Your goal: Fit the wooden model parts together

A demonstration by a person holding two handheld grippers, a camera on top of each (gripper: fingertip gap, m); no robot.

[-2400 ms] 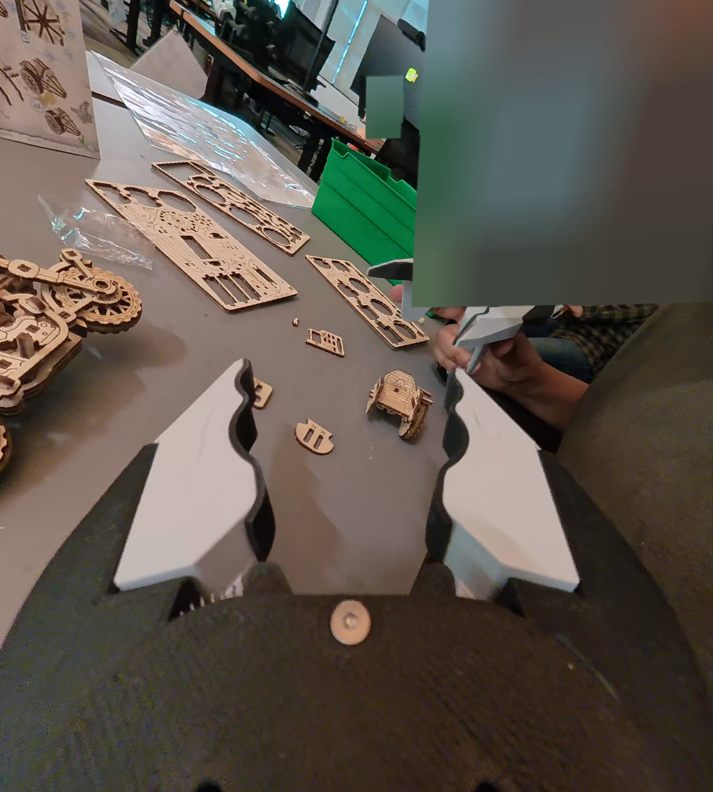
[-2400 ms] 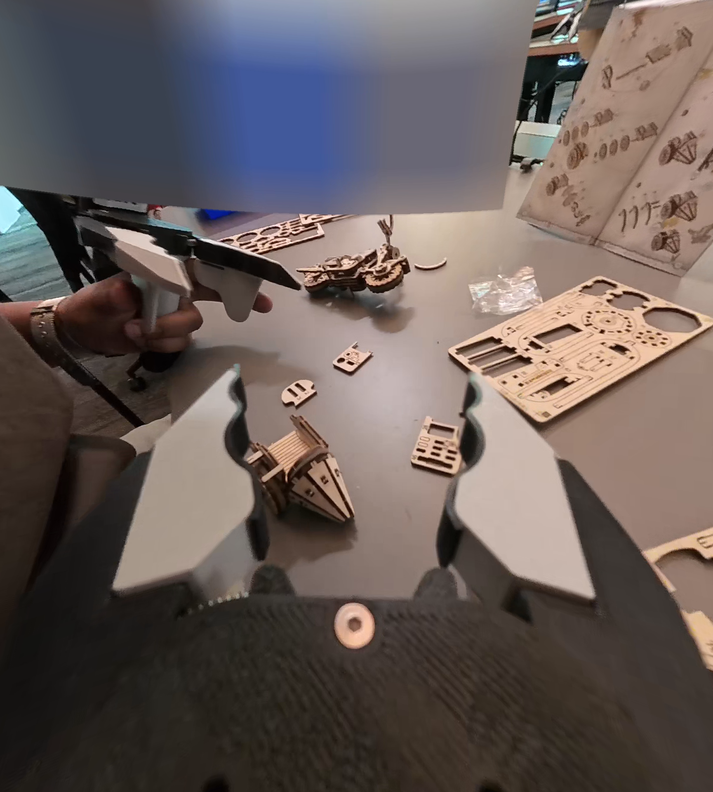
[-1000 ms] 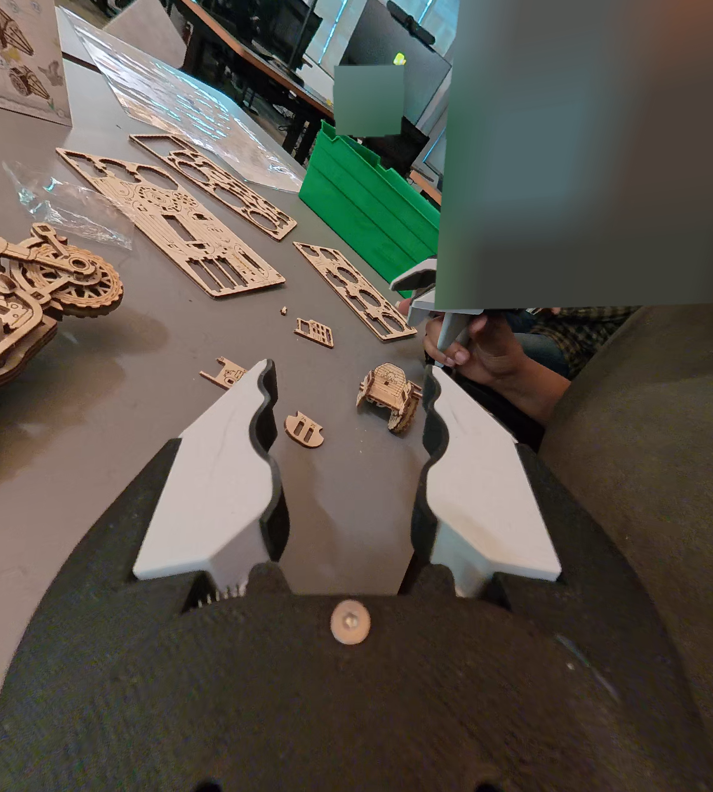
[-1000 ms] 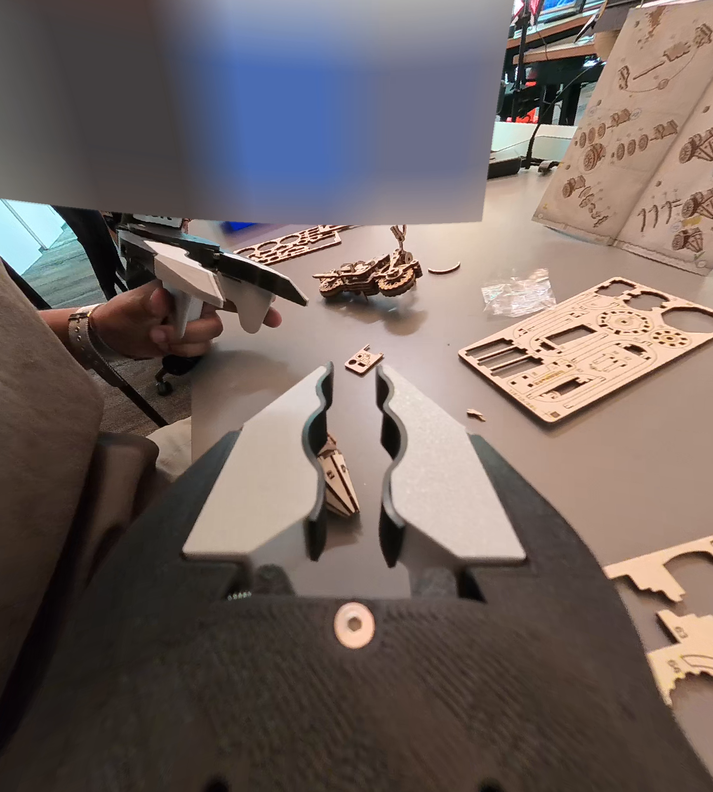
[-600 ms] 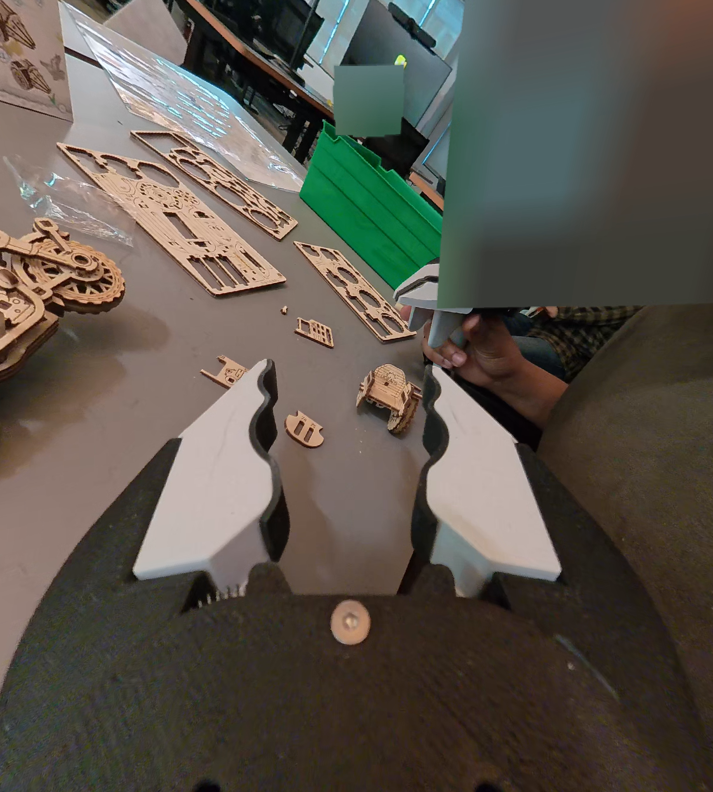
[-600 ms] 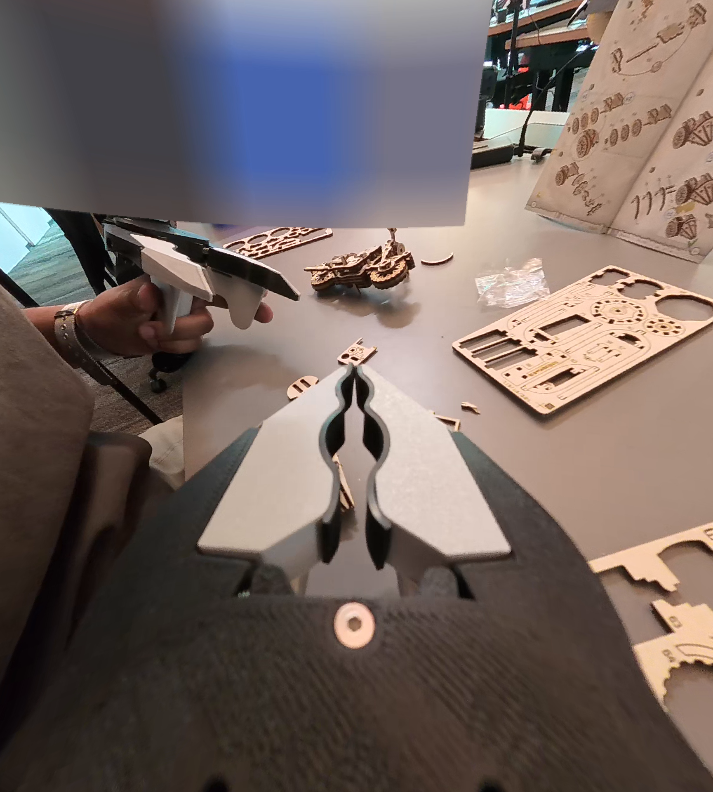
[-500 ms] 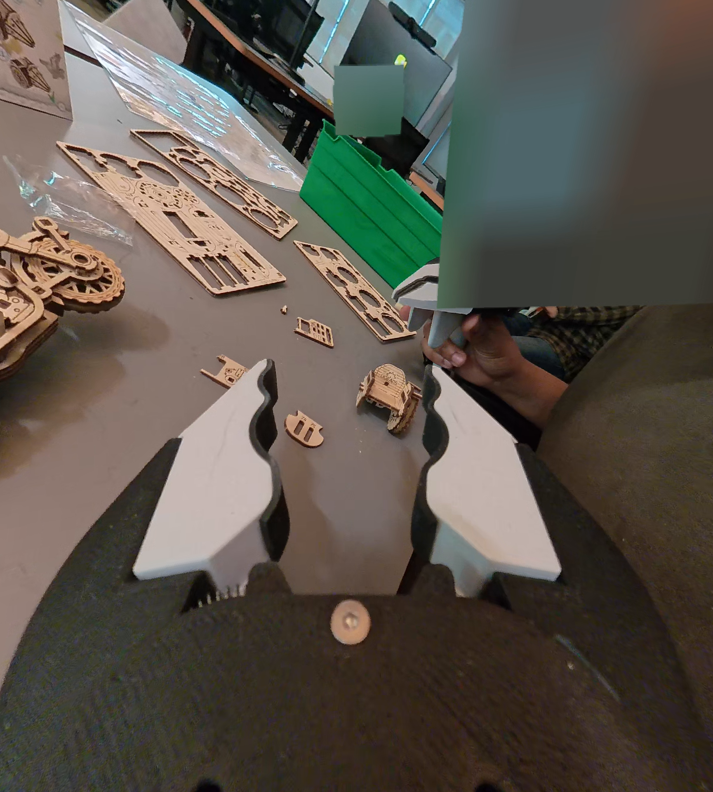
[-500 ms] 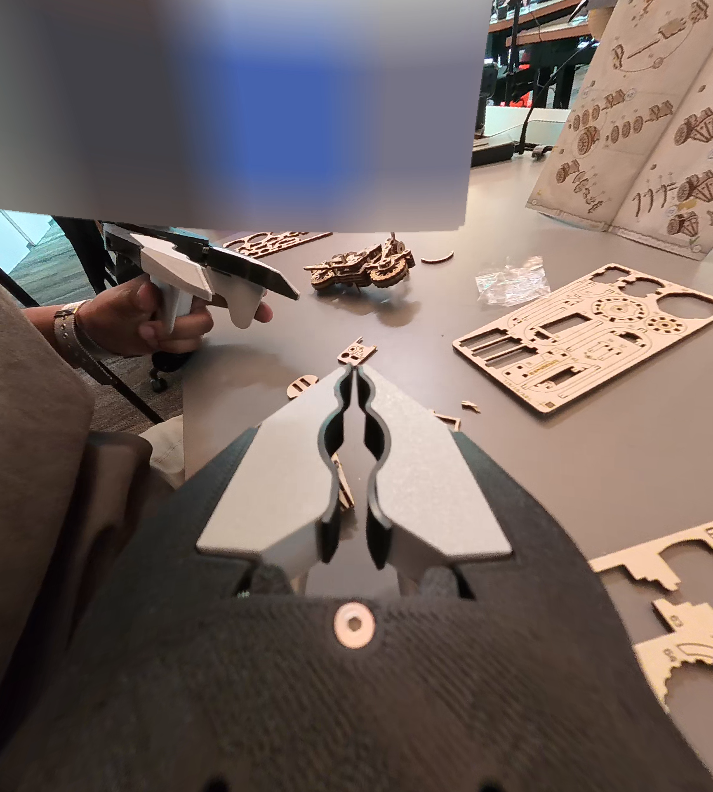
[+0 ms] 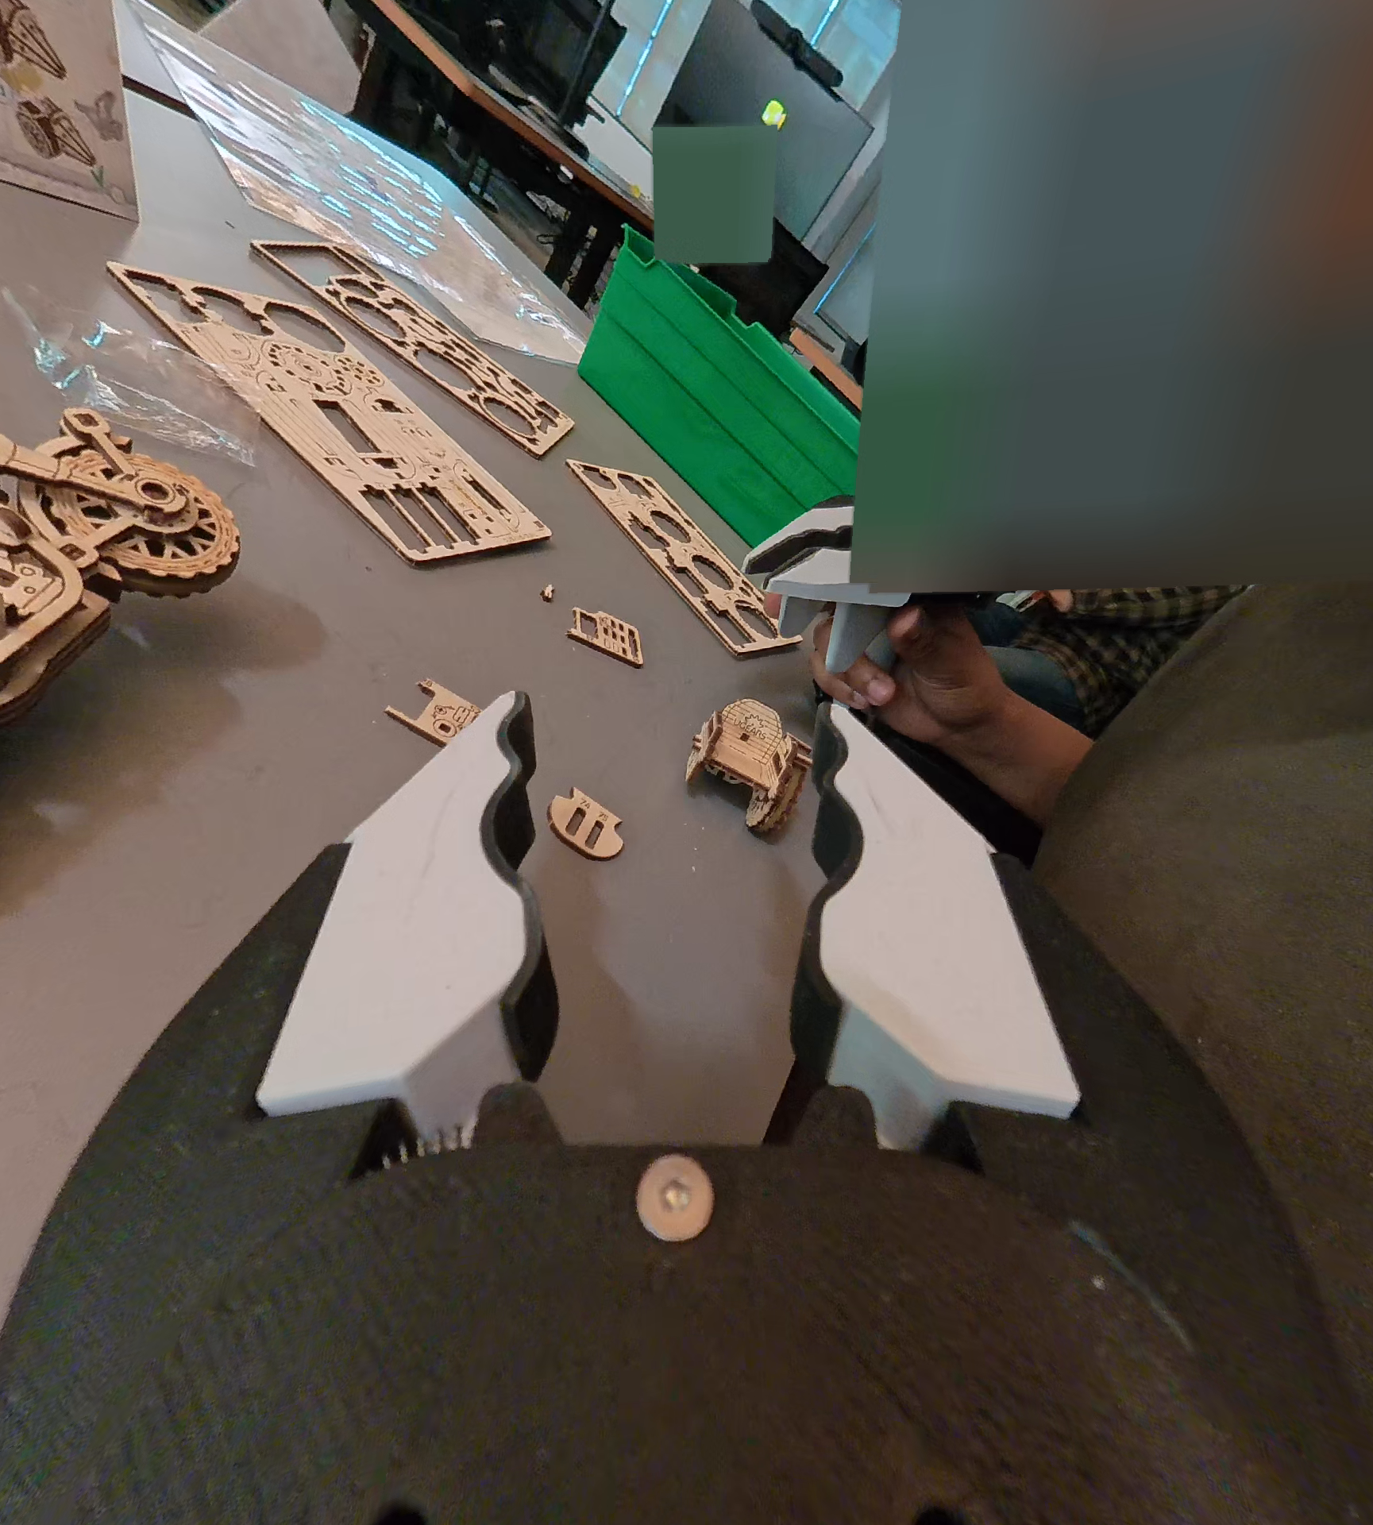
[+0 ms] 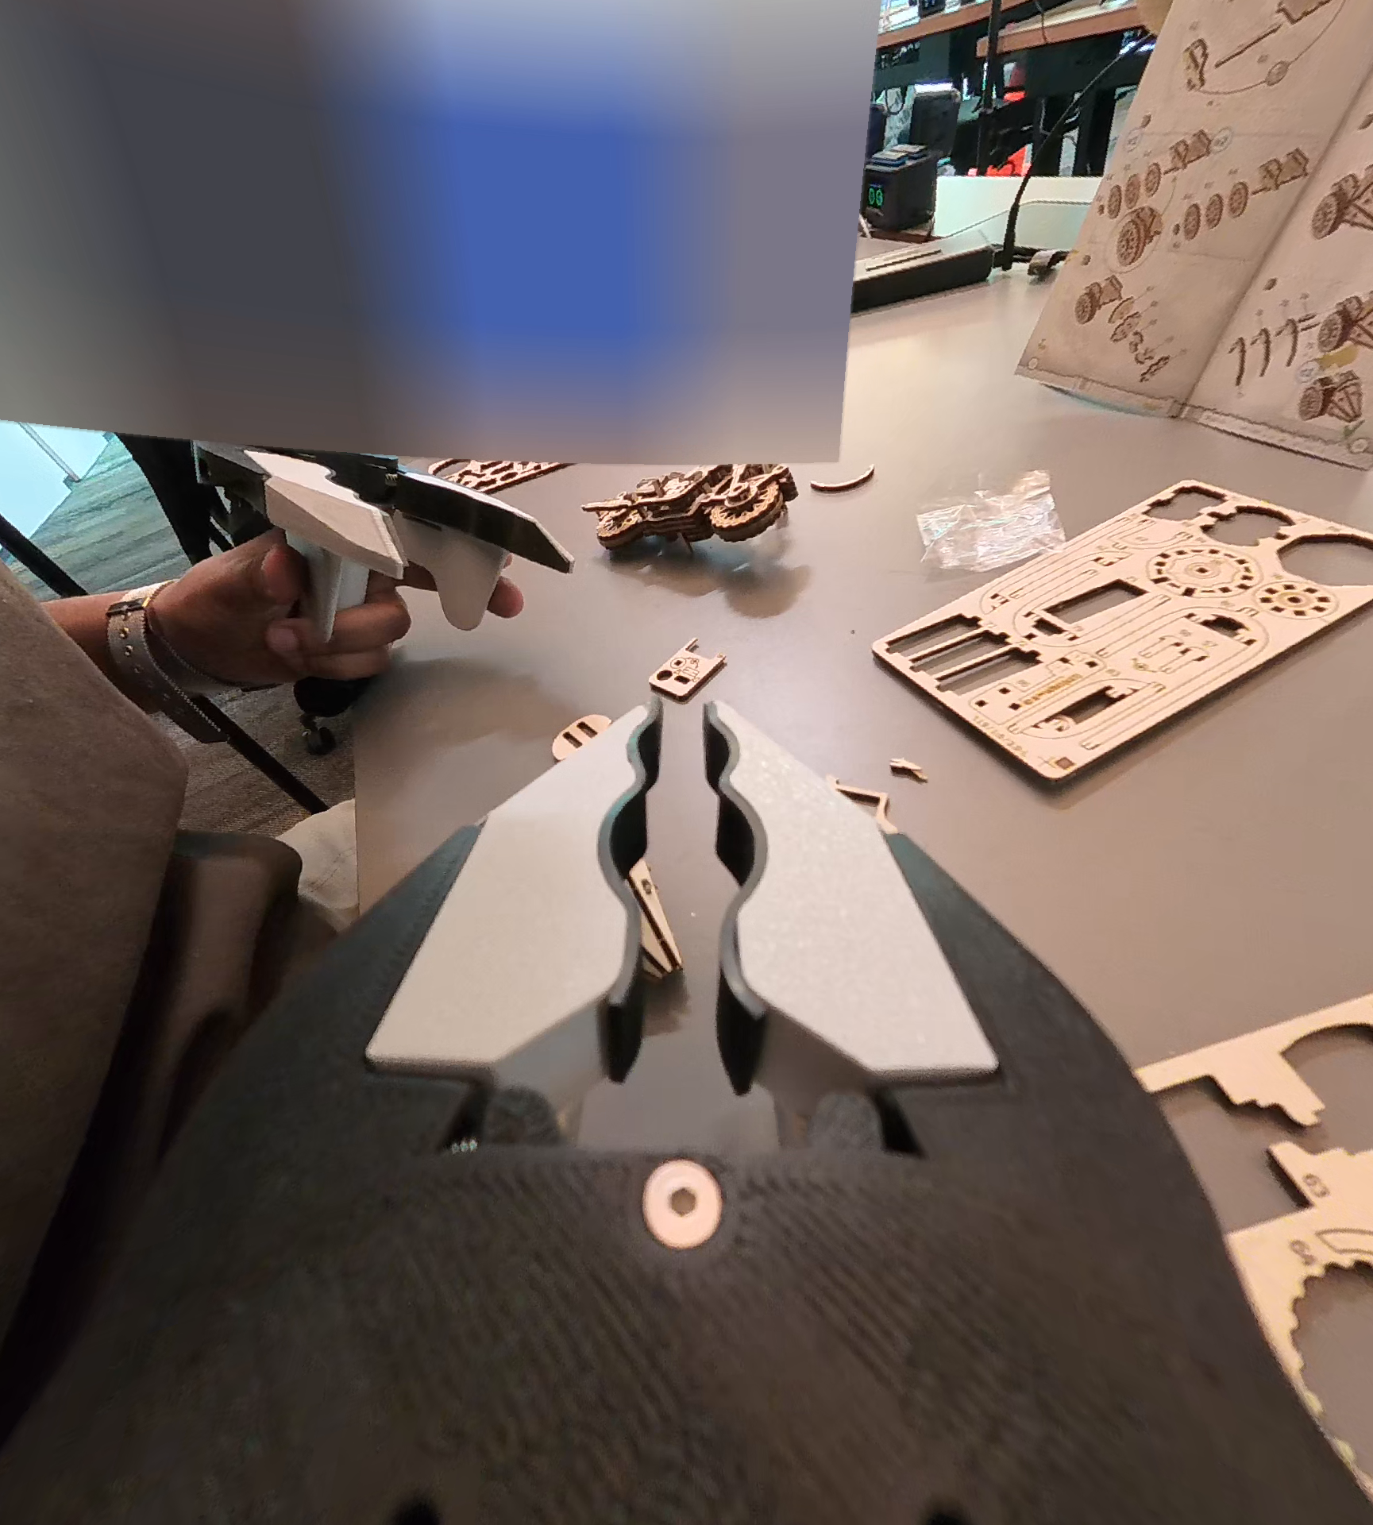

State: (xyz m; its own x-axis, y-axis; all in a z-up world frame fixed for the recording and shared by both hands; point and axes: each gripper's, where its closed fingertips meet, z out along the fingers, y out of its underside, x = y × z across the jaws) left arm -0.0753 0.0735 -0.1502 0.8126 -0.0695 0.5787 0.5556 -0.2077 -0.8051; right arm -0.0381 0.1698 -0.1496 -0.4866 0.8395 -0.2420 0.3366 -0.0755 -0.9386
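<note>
Wooden parts lie scattered on the grey counter (image 9: 171, 866) ahead of me. My left gripper (image 9: 670, 726) hangs above the counter with its jaws spread wide and nothing in them, much as it did a second ago. Just past the jaws sits the small domed wooden sub-assembly (image 9: 749, 755), near the right finger, and the flat half-round piece with two slots (image 9: 586, 825) lies between the jaws, closer to the left one. A notched flat piece (image 9: 439, 720) rests just beyond my left fingertip, and a small gridded piece (image 9: 607, 637) sits farther out.

My right gripper (image 10: 683, 714) has changed: half a second ago its jaws were pressed nearly tip to tip, and now they stand parted by a narrow gap, holding nothing. A thin wooden piece (image 10: 654, 928) shows low between them, beside the left finger; I cannot tell if it touches it. Beyond the tips lies the notched flat piece (image 10: 687, 670).

Farther off stand the built wooden motorcycle model (image 10: 691, 503) and a punched-out wooden sheet (image 10: 1145, 627).
</note>
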